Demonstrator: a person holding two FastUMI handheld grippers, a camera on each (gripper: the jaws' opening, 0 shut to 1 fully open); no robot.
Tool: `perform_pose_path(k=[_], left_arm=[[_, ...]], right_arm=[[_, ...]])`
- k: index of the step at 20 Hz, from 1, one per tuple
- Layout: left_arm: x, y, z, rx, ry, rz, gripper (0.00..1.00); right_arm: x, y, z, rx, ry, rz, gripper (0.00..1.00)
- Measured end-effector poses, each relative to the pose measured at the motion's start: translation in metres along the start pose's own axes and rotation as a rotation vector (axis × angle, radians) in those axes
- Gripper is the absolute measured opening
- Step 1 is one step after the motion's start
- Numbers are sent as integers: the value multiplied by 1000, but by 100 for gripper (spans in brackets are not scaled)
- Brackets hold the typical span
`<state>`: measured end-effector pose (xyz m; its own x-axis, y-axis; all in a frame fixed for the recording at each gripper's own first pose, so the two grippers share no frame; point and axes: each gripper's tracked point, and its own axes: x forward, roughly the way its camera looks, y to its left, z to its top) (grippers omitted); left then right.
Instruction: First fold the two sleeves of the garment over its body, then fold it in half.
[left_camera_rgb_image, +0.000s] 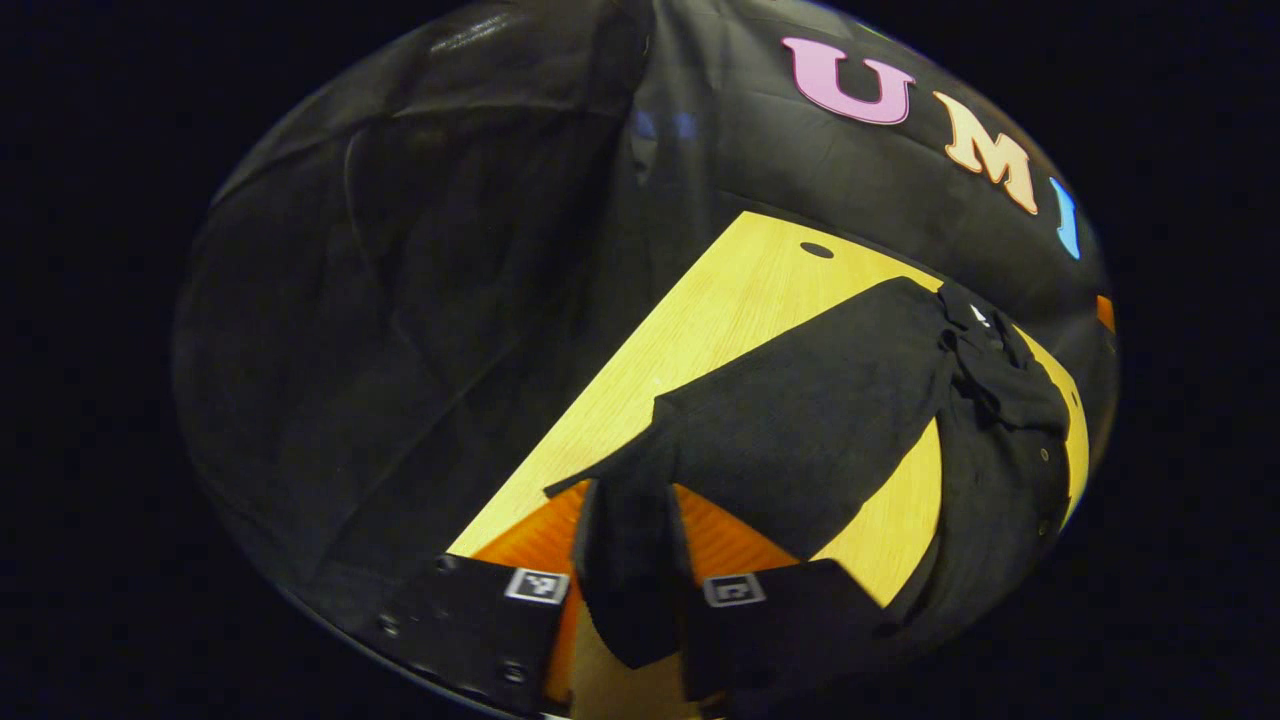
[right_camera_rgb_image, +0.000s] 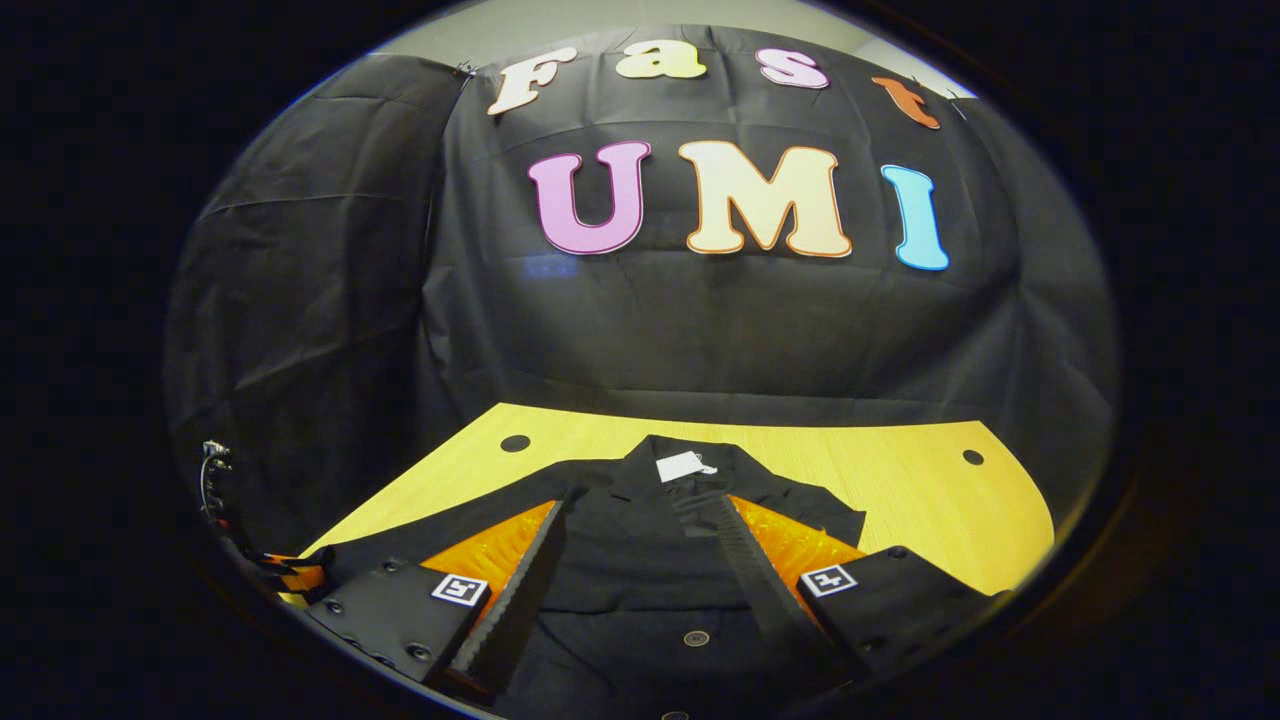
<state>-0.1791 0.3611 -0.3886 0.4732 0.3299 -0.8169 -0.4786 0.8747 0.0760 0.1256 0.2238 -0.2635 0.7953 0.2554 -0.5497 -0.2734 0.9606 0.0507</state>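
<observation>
So far, left gripper (left_camera_rgb_image: 628, 560) fingers pinch one sleeve (left_camera_rgb_image: 790, 440), lifting it; right gripper (right_camera_rgb_image: 640, 590) hangs spread above the garment (right_camera_rgb_image: 640, 560); halving remains.

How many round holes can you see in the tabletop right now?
2 in the right gripper view: one hole near the table's far left corner, one near its far right corner. The black shirt lies between them and may hide others.
</observation>
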Motion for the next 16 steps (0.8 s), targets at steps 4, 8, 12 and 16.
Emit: perform_pose_path(k=[4, 8, 12, 16], left_arm=[[0, -5, 4, 7, 2, -11, 0], [-5, -20, 29, 36, -53, -33, 0], [-15, -51, 78, 49, -142, -84, 0], [-23, -91, 121, 97, -236, -127, 0]], right_arm=[[-10, -1, 2, -3, -14, 7, 97], [-27, -6, 8, -3, -51, 15, 97], [-47, -18, 4, 18, -50, 19, 97], [-67, -39, 3, 40, -65, 8, 98]])
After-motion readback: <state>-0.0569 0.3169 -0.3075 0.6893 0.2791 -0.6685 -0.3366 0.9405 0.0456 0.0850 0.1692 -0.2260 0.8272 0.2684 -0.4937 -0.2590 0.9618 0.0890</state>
